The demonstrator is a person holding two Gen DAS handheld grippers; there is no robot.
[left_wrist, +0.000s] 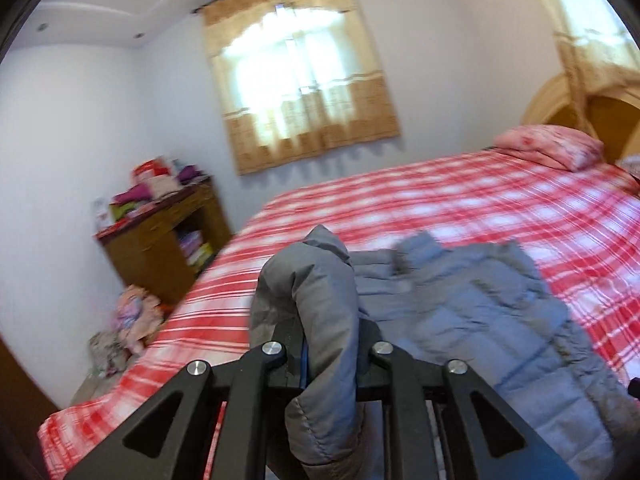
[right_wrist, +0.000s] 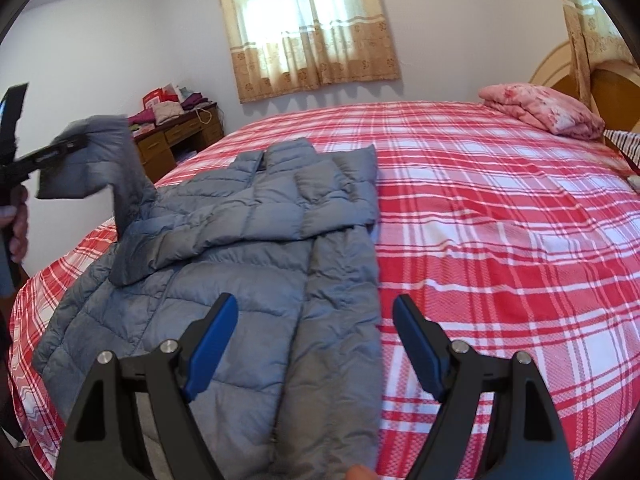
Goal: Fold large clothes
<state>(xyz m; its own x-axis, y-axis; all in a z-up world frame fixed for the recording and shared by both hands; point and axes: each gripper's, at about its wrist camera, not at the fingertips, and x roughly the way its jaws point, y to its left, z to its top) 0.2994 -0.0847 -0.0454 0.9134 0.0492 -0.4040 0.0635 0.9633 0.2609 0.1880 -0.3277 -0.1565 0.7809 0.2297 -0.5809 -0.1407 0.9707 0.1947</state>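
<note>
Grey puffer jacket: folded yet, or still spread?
Partly folded. One sleeve lies across the grey puffer jacket on the bed; the other sleeve is lifted, pinched in the left tongs.

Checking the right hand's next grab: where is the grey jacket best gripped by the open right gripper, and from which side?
Probably the jacket's straight front edge, beside the bare checked bedspread. It lies flat and exposed, so the right gripper could come from the bedspread side. The left gripper already holds the sleeve.

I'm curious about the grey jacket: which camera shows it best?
The right wrist view: the grey jacket lies spread across the bed. The left wrist view shows mainly its sleeve clamped in the left tongs.
</note>
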